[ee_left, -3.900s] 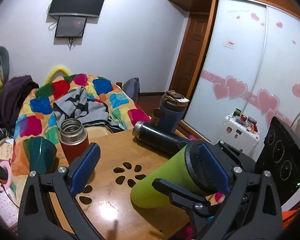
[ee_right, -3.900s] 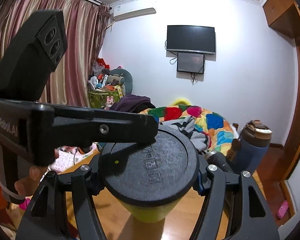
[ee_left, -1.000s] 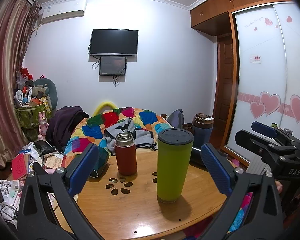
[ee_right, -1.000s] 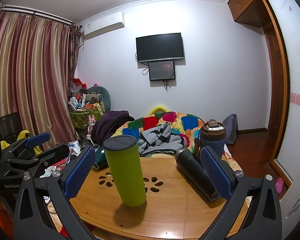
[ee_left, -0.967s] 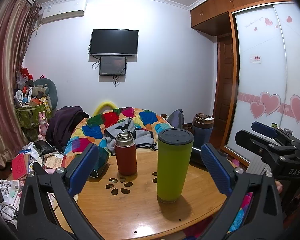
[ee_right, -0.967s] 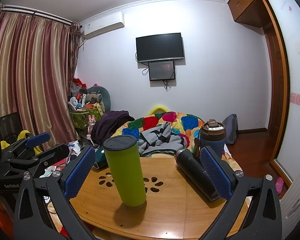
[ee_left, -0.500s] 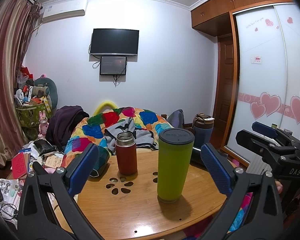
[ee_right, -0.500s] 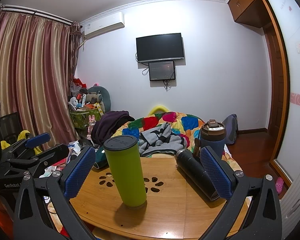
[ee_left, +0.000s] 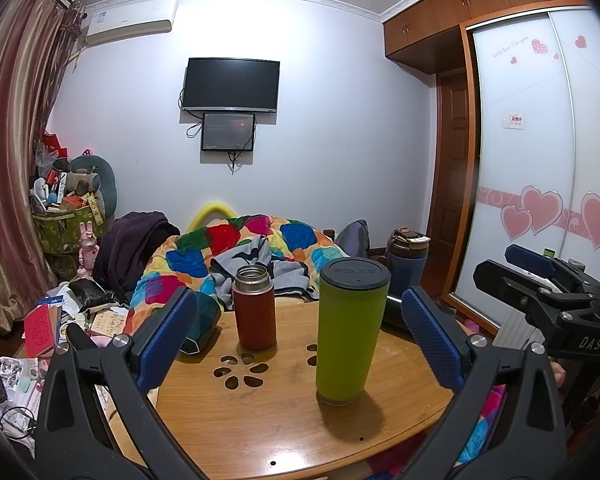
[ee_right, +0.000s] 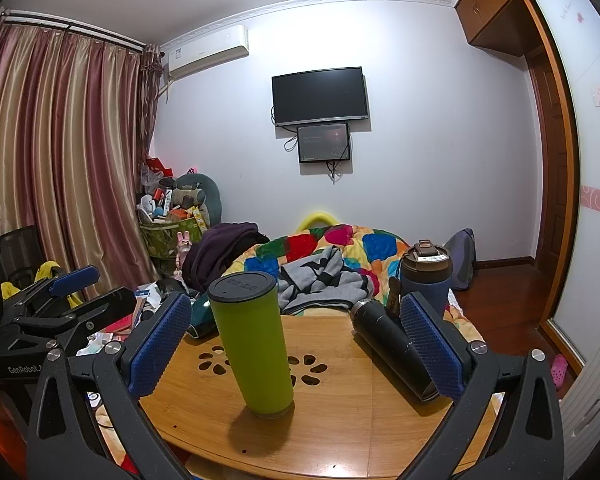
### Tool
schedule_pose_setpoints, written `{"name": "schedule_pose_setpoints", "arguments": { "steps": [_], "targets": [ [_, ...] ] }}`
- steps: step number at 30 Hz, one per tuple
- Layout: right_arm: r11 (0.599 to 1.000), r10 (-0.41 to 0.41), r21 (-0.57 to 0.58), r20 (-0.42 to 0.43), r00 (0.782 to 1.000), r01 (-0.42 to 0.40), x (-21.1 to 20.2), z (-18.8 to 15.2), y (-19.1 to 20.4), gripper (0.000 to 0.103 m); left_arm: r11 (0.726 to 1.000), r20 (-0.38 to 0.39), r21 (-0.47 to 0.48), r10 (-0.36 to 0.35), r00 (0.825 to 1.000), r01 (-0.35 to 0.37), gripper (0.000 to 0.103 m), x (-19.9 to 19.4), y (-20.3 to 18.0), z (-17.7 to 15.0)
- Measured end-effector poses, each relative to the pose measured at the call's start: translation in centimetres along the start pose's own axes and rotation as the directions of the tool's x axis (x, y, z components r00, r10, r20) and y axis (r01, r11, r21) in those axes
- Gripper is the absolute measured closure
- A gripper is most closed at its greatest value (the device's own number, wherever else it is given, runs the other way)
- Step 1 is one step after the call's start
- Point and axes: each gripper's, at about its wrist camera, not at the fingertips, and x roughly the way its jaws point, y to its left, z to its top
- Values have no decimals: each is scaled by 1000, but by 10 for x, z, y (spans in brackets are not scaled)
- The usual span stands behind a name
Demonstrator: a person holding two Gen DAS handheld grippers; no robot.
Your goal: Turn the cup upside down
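Note:
A lime-green tumbler [ee_left: 350, 328] with a black end on top stands on the round wooden table [ee_left: 268, 424]; it also shows in the right wrist view [ee_right: 252, 340]. My left gripper [ee_left: 300, 336] is open and empty, held back from the tumbler at the table's near edge. My right gripper [ee_right: 296, 344] is open and empty, also back from the tumbler. Each gripper shows at the side of the other's view.
A red flask [ee_left: 254, 312] stands behind the tumbler. A black bottle [ee_right: 392, 350] lies on its side at the table's right. A navy mug [ee_right: 426, 278] stands beyond it. A teal object [ee_left: 204, 320] sits at the left edge. A bed with a colourful quilt [ee_left: 236, 256] is behind.
Earlier both grippers held the green tumbler tilted over the table. Now it stands on the table and both grippers are open and drawn back. Nearly still in the last second.

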Motion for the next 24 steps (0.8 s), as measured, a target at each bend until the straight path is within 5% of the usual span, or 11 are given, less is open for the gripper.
{"name": "schedule_pose_setpoints", "arguments": {
  "steps": [24],
  "targets": [
    [1000,-1,4,-7,1000,1,2,-2,-1,0,1000,-5,6,-23,1000,23,0,-3,-8,-1]
  ]
}}
